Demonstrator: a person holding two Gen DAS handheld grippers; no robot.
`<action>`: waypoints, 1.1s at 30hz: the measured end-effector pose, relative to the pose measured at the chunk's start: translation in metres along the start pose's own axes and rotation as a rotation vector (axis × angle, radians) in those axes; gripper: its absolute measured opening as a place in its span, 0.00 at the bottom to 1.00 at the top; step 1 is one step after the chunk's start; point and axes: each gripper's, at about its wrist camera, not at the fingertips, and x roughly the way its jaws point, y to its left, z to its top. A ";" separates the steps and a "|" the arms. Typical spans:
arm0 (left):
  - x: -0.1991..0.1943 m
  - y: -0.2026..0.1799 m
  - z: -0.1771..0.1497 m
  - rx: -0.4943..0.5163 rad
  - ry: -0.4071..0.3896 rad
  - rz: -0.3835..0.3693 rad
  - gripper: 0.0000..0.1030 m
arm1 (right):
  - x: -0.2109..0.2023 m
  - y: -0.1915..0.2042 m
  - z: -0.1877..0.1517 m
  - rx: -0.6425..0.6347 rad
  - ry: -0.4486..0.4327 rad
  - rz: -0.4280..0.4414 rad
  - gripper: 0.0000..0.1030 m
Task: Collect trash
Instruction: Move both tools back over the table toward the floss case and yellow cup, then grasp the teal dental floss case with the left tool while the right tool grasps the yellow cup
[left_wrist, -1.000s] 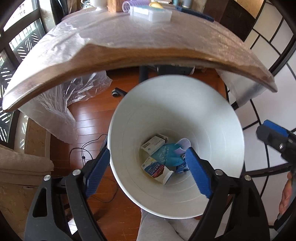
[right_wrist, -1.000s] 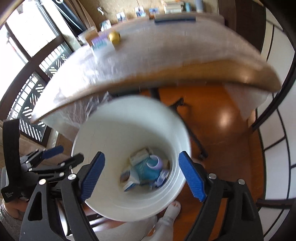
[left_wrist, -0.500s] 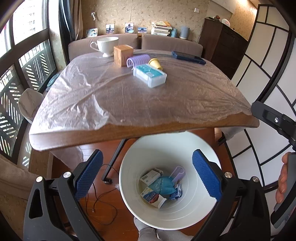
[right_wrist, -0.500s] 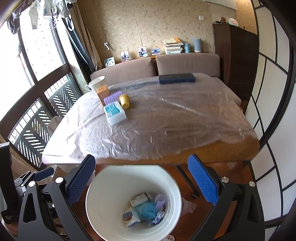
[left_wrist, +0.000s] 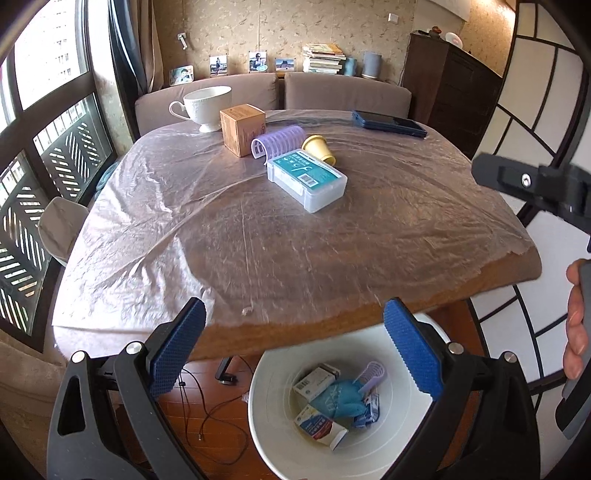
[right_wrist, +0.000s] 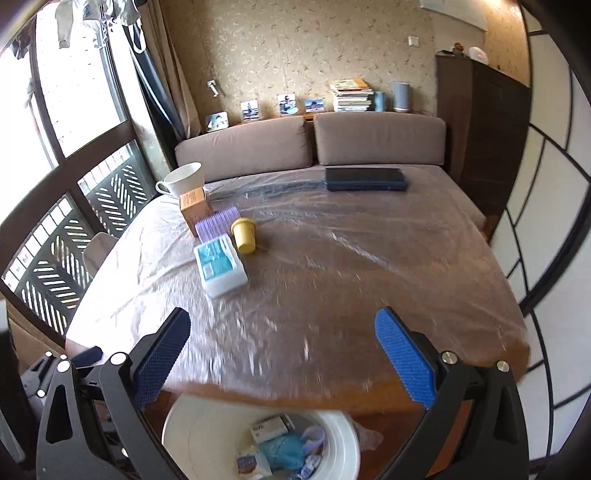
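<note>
Now both views have tilted up from the bin (left_wrist: 280, 439) to the table (left_wrist: 295, 258).

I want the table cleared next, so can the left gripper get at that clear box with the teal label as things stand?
Probably yes. The left gripper is open and empty, and the clear box lies flat on the table with bare plastic sheeting in front of it.

No wording can be made out. The clear box (left_wrist: 306, 180) at the table's twelve o'clock carries a teal label with a hook-shaped white mark and a barcode; print on the cartons (left_wrist: 320, 428) in the bin (left_wrist: 266, 406) is illegible.
</note>
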 end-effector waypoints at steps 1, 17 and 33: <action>0.007 -0.001 0.005 -0.008 0.005 0.002 0.95 | 0.010 -0.002 0.008 -0.004 0.006 0.007 0.96; 0.102 -0.030 0.083 -0.122 0.006 0.186 0.95 | 0.180 0.003 0.097 -0.156 0.207 0.214 0.83; 0.123 0.005 0.091 -0.167 0.029 0.258 0.95 | 0.218 0.031 0.091 -0.277 0.270 0.273 0.56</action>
